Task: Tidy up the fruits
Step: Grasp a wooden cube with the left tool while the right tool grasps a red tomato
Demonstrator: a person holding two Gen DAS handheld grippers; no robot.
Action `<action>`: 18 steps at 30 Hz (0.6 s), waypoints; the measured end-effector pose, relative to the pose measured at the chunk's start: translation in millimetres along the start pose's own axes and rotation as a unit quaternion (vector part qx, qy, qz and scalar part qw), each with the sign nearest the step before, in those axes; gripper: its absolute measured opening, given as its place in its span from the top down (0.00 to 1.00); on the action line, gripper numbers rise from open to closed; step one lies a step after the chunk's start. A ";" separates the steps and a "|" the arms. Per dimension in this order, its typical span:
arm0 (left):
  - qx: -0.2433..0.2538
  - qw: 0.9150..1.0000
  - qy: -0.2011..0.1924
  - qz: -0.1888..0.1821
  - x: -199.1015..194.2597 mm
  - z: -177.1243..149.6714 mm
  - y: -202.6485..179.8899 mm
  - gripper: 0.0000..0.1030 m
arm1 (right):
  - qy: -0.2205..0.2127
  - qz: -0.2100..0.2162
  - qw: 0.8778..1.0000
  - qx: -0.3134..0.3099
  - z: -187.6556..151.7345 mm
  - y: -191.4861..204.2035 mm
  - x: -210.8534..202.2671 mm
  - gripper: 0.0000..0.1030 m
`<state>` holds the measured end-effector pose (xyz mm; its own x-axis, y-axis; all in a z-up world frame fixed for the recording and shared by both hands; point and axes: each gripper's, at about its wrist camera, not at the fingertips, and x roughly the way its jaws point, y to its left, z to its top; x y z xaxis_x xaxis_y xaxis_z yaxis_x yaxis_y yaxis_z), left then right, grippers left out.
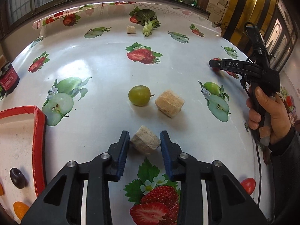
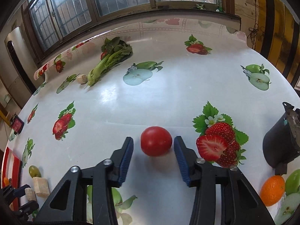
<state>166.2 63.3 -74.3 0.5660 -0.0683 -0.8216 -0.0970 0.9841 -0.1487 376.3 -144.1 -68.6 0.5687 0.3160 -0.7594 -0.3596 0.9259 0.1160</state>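
Red tomato (image 2: 156, 143) between wide-open right gripper (image 2: 153, 146) jaws, pale cube (image 1: 145, 142) between open left gripper (image 1: 144, 140) jaws, neither gripped.

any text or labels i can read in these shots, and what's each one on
"DAS": white letters on the right gripper, along its finger, in the left wrist view.
Dark jar at the table's left edge: red label with print, too small to read.
Same jar in the right wrist view: label blurred, unreadable.
Nothing else readable; the tablecloth bears only fruit pictures.
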 end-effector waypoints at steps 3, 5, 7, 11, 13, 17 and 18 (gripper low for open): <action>0.000 1.000 -0.003 -0.009 -6.6 -5.3 -0.2 0.70 | -0.002 0.001 1.000 0.003 -3.7 0.3 -4.8 0.67; -0.004 1.000 -0.007 -0.019 -13.3 -9.7 -0.1 0.70 | -0.001 0.005 1.000 -0.003 -11.9 4.6 -13.3 0.67; -0.011 1.000 -0.008 -0.023 -21.3 -14.1 0.0 0.70 | 0.000 0.020 1.000 -0.007 -23.2 10.5 -27.0 0.67; -0.023 0.999 -0.021 -0.022 -42.5 -21.7 0.4 0.70 | -0.002 0.052 0.998 -0.023 -46.3 29.9 -60.7 0.67; -0.028 0.999 -0.031 -0.012 -55.5 -26.1 2.2 0.70 | 0.000 0.066 0.997 -0.034 -55.9 41.0 -77.0 0.67; -0.037 0.998 -0.052 0.008 -81.8 -35.3 10.2 0.70 | -0.007 0.102 0.994 -0.041 -72.7 62.4 -111.3 0.67; -0.040 0.998 -0.056 0.013 -87.3 -37.9 13.7 0.70 | -0.011 0.109 0.993 -0.045 -77.1 69.1 -119.3 0.67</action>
<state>84.5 76.6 -25.4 0.6505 -0.0195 -0.7592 -0.1754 0.9688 -0.1751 226.6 -133.9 -19.3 0.4849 0.5125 -0.7087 -0.5405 0.8127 0.2179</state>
